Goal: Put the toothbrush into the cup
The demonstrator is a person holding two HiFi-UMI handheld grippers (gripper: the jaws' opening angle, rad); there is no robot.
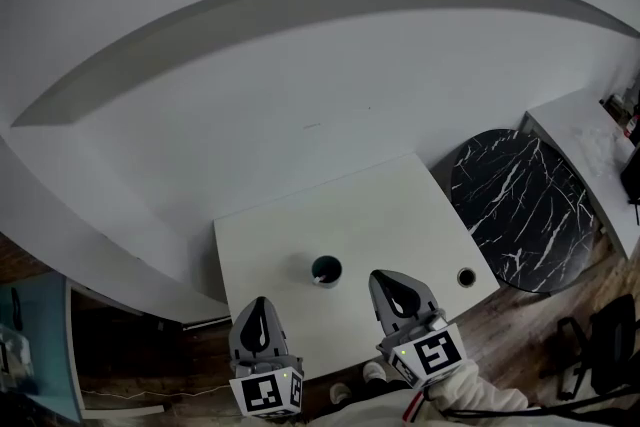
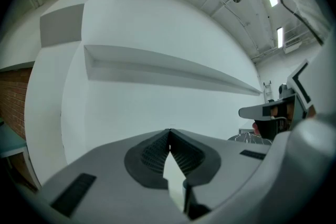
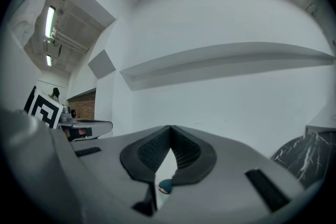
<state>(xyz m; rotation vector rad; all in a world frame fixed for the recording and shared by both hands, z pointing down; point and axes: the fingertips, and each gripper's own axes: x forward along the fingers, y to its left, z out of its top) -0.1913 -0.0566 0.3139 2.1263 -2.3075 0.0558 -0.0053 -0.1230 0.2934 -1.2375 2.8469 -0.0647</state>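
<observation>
Left gripper [image 1: 261,303] and right gripper [image 1: 381,278] were both clenched, empty — over the table's [image 1: 300,215] near edge, cup [image 1: 326,268] between them.

Before me, the white table [image 1: 290,235] carries a dark teal cup [image 1: 325,269] about mid-table, and a small round ring [image 1: 466,276] near its front right corner.

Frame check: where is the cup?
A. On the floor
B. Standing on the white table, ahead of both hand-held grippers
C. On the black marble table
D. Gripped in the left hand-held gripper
B: the cup stands on the white table, just ahead of the left hand-held gripper and right hand-held gripper, both shut and empty.
</observation>
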